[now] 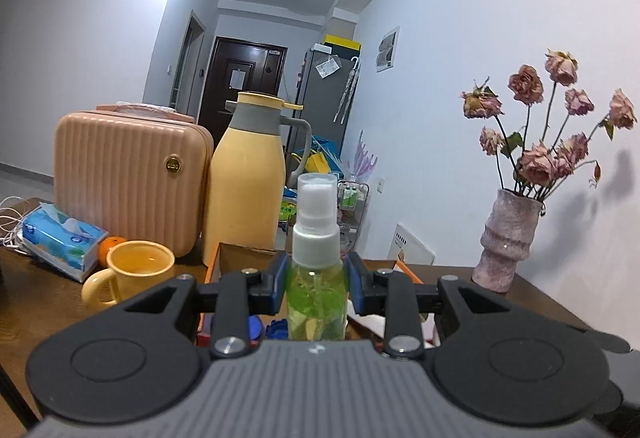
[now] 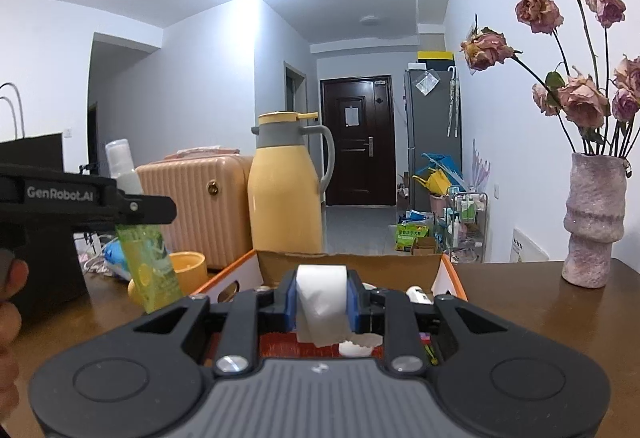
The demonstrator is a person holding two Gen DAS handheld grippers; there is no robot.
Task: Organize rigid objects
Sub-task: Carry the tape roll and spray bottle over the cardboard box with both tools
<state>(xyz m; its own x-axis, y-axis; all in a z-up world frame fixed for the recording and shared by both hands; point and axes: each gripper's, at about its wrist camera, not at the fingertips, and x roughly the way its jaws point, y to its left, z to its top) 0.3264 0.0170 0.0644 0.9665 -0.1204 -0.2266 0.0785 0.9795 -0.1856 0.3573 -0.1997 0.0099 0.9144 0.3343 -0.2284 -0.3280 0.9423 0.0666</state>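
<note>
Here the left hand-held gripper (image 1: 316,284) clamps a spray bottle (image 1: 316,278) — the right hand-held gripper (image 2: 321,304) clamps a tissue roll (image 2: 321,294)

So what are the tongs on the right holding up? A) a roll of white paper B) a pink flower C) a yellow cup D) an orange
A: in the right wrist view the right tongs are shut on a roll of white paper, pinched between the blue pads above the cardboard box, while the yellow cup sits on the table.
</note>
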